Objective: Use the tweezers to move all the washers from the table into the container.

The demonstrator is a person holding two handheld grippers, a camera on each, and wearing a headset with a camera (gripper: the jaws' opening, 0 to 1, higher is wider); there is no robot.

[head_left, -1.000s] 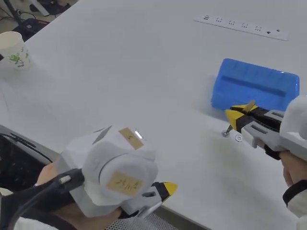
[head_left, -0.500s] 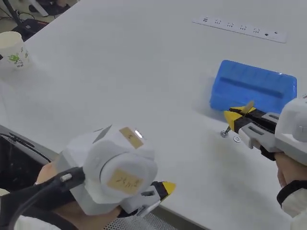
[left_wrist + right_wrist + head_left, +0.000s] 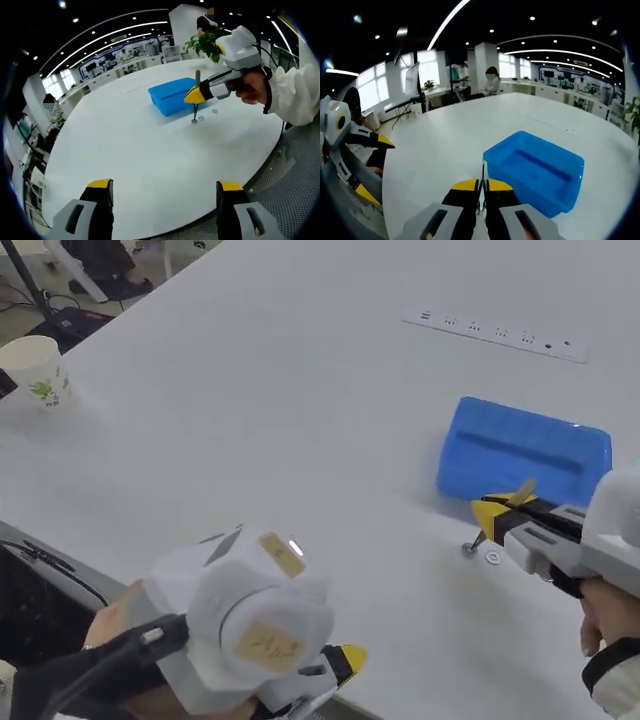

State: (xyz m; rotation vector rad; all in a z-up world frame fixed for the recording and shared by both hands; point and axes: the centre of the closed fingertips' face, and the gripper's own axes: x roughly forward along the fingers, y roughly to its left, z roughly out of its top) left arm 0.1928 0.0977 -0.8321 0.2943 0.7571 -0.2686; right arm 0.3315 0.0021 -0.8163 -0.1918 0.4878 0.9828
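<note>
The right hand-held gripper (image 3: 489,517), at the right edge of the head view, has its jaws pinched nearly together on the tweezers (image 3: 196,95), which hang tip-down to the white counter (image 3: 300,420). A washer (image 3: 492,558) lies flat just beside the tip, and the left gripper view shows a second washer (image 3: 214,111) slightly further right. Whether the tip already pinches anything is too small to tell. The blue container (image 3: 525,448) sits near, just above the washers in the head view. The left hand-held gripper (image 3: 164,186), at the bottom of the frame, has its jaws spread wide and empty, well apart from the work.

The likeliest trouble is the pick itself. A thin ring lying flat on a smooth counter gives the tips little to bite, so they may skate over it and flick it away. Squeezing too hard would close the tips before they straddle the rim, while squeezing too little could let the tweezers twist in the jaws. A washer caught only by its edge might swivel and drop short of the container wall. Nothing steadies the container, so a bump could shove it.
</note>
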